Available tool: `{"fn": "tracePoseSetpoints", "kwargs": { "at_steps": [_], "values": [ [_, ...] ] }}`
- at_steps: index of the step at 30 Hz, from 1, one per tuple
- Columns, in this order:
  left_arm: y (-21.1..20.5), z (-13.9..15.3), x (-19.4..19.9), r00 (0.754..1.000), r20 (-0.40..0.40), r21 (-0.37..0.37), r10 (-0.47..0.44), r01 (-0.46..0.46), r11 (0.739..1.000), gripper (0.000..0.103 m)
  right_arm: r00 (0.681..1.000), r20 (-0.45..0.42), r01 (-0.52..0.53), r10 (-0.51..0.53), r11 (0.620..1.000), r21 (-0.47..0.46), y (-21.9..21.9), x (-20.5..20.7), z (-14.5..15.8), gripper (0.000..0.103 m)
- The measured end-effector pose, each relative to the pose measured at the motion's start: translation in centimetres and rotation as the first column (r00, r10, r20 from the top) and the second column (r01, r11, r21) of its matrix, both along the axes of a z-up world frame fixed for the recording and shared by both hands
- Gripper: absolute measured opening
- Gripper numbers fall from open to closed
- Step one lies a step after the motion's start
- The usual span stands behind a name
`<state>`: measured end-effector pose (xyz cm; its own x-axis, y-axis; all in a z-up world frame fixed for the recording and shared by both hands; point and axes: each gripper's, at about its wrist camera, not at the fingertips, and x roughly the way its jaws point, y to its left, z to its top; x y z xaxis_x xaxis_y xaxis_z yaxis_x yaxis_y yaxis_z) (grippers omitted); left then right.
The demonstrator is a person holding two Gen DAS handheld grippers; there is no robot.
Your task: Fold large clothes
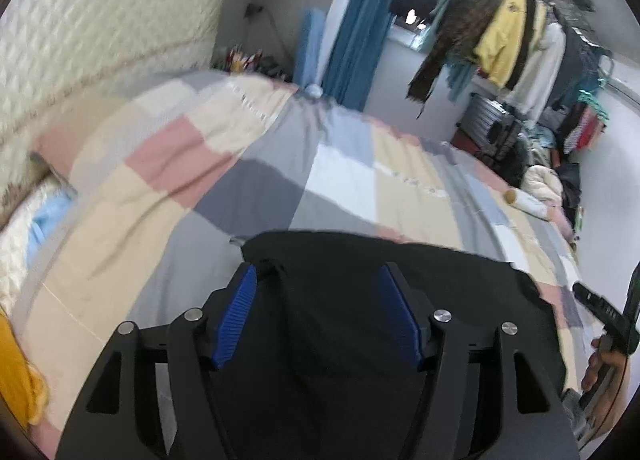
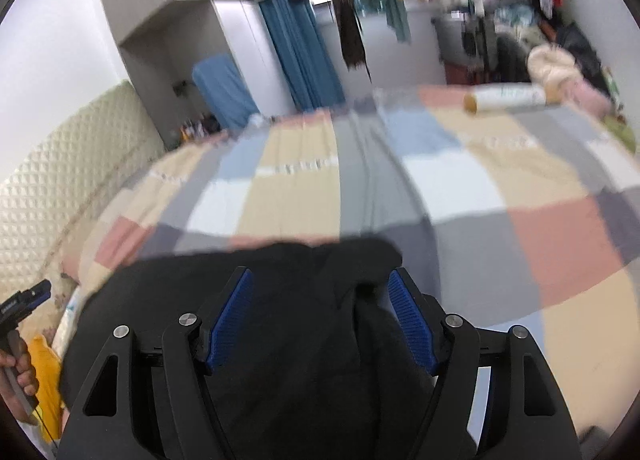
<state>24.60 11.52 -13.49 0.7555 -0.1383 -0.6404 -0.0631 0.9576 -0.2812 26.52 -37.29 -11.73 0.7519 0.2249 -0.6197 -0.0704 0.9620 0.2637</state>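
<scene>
A black garment (image 1: 360, 256) lies on the checkered quilt (image 1: 168, 195) at the near edge of the bed. My left gripper (image 1: 318, 270) hovers over its left part, open, blue pads (image 1: 236, 316) wide apart and clear of the cloth. In the right wrist view the same black garment (image 2: 280, 280) bunches into a fold under my right gripper (image 2: 320, 274), which is open too, nothing pressed between its pads (image 2: 412, 324). Each view catches the other gripper at its edge, held by a hand (image 1: 600, 364).
A paper roll (image 2: 506, 97) lies at the far right of the quilt (image 2: 460, 179). A yellow garment (image 1: 16, 364) sits at the bed's left edge by the quilted headboard (image 1: 100, 19). Hanging clothes (image 1: 504, 27), piled laundry and a blue curtain (image 2: 300, 55) stand beyond the bed.
</scene>
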Motion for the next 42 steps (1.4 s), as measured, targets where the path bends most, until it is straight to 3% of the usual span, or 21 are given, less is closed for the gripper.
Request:
{"fn": "tracePoseSetpoints", "kwargs": {
  "at_steps": [3, 8, 12, 17, 22, 24, 35, 42],
  "values": [
    [-0.7, 4.0, -2.5, 0.997, 0.072, 0.041, -0.001, -0.002, 0.999, 0.081, 0.995, 0.094, -0.031, 0.03, 1.0, 0.005, 0.8, -2.7, 5.1, 0.076],
    [-2.0, 10.2, -6.5, 0.99, 0.136, 0.08, -0.032, 0.021, 0.997, 0.083, 0.969, 0.229, -0.082, 0.088, 0.996, -0.036, 3.1, -8.3, 13.4, 0.078],
    [-3.4, 13.9, -10.1, 0.982, 0.182, 0.118, -0.051, 0.029, 0.993, 0.088, 0.947, 0.3, -0.101, 0.114, 0.993, -0.059, 4.3, -12.3, 17.9, 0.082],
    [-5.5, 16.3, -14.7, 0.971, 0.224, 0.175, -0.079, 0.04, 0.984, 0.089, 0.919, 0.37, -0.119, 0.137, 0.99, -0.072, 5.4, -17.9, 21.0, 0.086],
    [-7.0, 17.2, -19.2, 0.948, 0.293, 0.169, -0.12, 0.072, 0.983, 0.096, 0.894, 0.436, -0.081, 0.105, 0.994, -0.074, 5.4, -23.1, 21.6, 0.103],
    [-7.8, 17.3, -20.8, 0.936, 0.321, 0.183, -0.144, 0.087, 0.979, 0.102, 0.883, 0.46, -0.072, 0.094, 0.995, -0.065, 5.3, -24.9, 21.6, 0.103],
    [-10.7, 15.9, -26.1, 0.91, 0.358, 0.205, -0.208, 0.141, 0.969, 0.102, 0.855, 0.495, -0.129, 0.156, 0.988, -0.089, 7.1, -30.7, 18.5, 0.103],
    [-11.4, 13.7, -28.5, 0.913, 0.354, 0.167, -0.204, 0.153, 0.974, 0.103, 0.857, 0.488, -0.133, 0.165, 0.986, -0.1, 7.4, -32.5, 16.4, 0.103]
  ]
}}
